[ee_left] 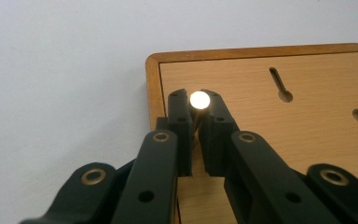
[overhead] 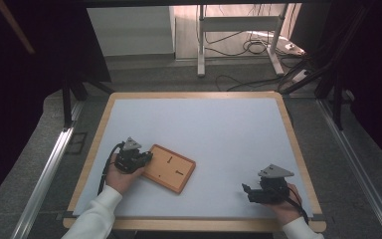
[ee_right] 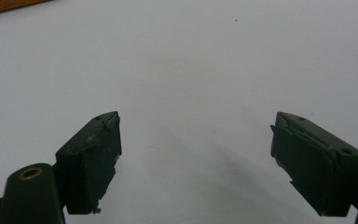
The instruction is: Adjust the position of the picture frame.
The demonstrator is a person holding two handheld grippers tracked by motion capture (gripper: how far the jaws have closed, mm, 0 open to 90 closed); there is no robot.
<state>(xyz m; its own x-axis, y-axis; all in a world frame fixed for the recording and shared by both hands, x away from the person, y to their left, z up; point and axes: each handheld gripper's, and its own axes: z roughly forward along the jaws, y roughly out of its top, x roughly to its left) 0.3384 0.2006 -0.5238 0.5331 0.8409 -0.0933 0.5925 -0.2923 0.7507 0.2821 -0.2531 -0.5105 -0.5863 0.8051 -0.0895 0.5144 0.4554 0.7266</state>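
A small metal pin with a round, brightly glinting head [ee_left: 199, 100] stands nearly upright between the two black jaws of the left gripper [ee_left: 196, 109], which are closed tight on its thin brassy shaft. It is held over the near corner of a flat rectangular wooden board with a darker raised rim [ee_left: 153, 84], just inside that rim. The board's pale face carries two dark keyhole-shaped slots [ee_left: 279, 86], one well beyond the pin toward the far edge and the other at the right border of the left gripper view.

In the high view the board [overhead: 179, 179] lies skewed on the white table surface with a wooden border [overhead: 194, 124], toward its near left part, and the left gripper [overhead: 146, 158] meets the board's left corner, held by a hand in a white sleeve [overhead: 119, 177].

The right gripper [overhead: 246, 191] rests well to the right of the board, near the table's front edge. Its jaws stand wide apart over bare white surface, with nothing between them.
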